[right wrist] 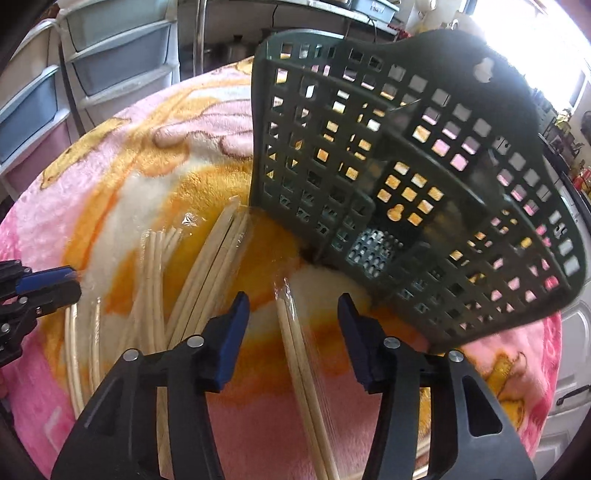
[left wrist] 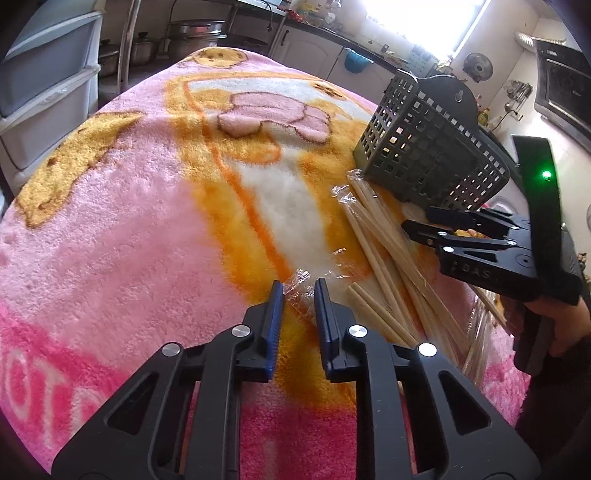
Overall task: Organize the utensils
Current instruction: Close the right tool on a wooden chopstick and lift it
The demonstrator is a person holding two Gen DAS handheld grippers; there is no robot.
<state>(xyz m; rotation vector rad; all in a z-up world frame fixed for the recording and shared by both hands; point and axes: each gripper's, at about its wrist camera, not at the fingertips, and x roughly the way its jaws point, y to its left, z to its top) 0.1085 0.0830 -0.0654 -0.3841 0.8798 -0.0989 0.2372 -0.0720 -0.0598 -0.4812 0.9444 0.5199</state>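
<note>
Several pairs of pale wooden chopsticks in clear wrappers (left wrist: pixel 384 254) lie on the pink and orange blanket (left wrist: pixel 129 206), beside a dark green perforated utensil basket (left wrist: pixel 432 147) that stands tilted. My left gripper (left wrist: pixel 299 291) is open, with a clear wrapper end (left wrist: pixel 299 295) between its blue pads. My right gripper (right wrist: pixel 291 306) is open, with one wrapped chopstick pair (right wrist: pixel 299 354) lying between its fingers on the blanket. The basket (right wrist: pixel 406 177) fills the right wrist view just ahead. More chopsticks (right wrist: pixel 207 266) lie to the left.
Plastic drawer units (right wrist: pixel 92 66) stand at the left beyond the table edge. Kitchen cabinets (left wrist: pixel 314 51) and pots (left wrist: pixel 192 33) stand behind. A bright window (left wrist: pixel 424 18) is at the back right.
</note>
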